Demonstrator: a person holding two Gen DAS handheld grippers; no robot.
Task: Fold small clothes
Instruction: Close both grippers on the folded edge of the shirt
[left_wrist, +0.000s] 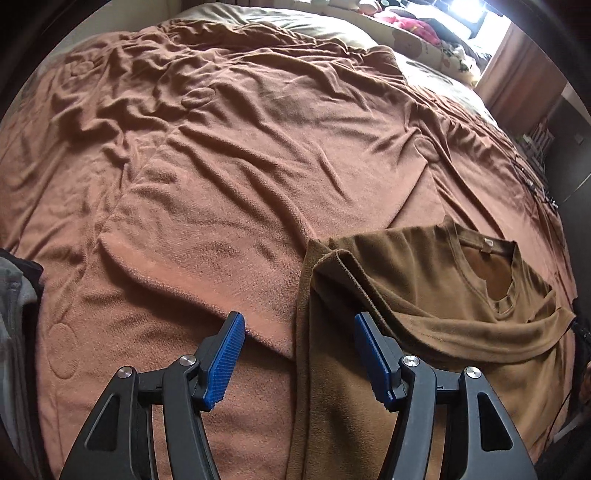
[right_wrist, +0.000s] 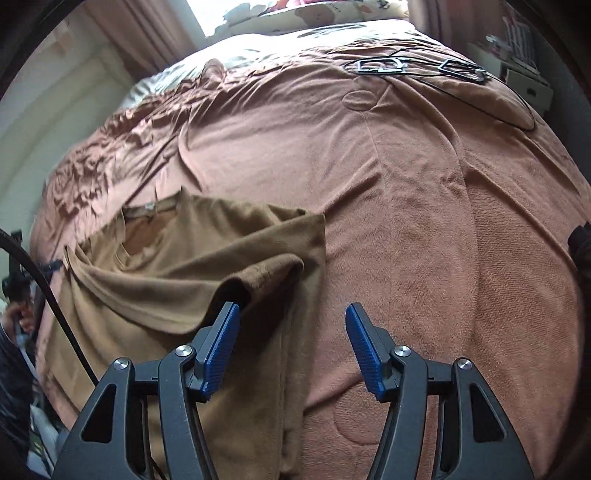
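Left gripper (left_wrist: 299, 328): blue-padded fingers spread wide, pinching nothing; it hangs over the left edge of the brown T-shirt (left_wrist: 424, 306), with the right finger above the cloth and the left finger above the blanket.
Right gripper (right_wrist: 291, 321): jaws also spread apart and holding nothing; the left finger sits just by the folded-over sleeve (right_wrist: 258, 277), but whether it touches cannot be told.
T-shirt: lies on the bed, neck pointing away from both cameras, a small label showing inside the collar (left_wrist: 488, 243).
Sleeves: in the left view a sleeve (left_wrist: 343, 273) is folded inward over the body; in the right view the other sleeve is likewise turned in across the chest, its hem raised in a loose arch.
Blanket (left_wrist: 229, 155): a rust-coloured fleece, heavily creased, spread under the shirt and over most of the bed.
Far side: black cables and frames (right_wrist: 417, 66) lie on the blanket well apart from the shirt.
Head of bed: patterned pillows (left_wrist: 436, 44) under bright window light.
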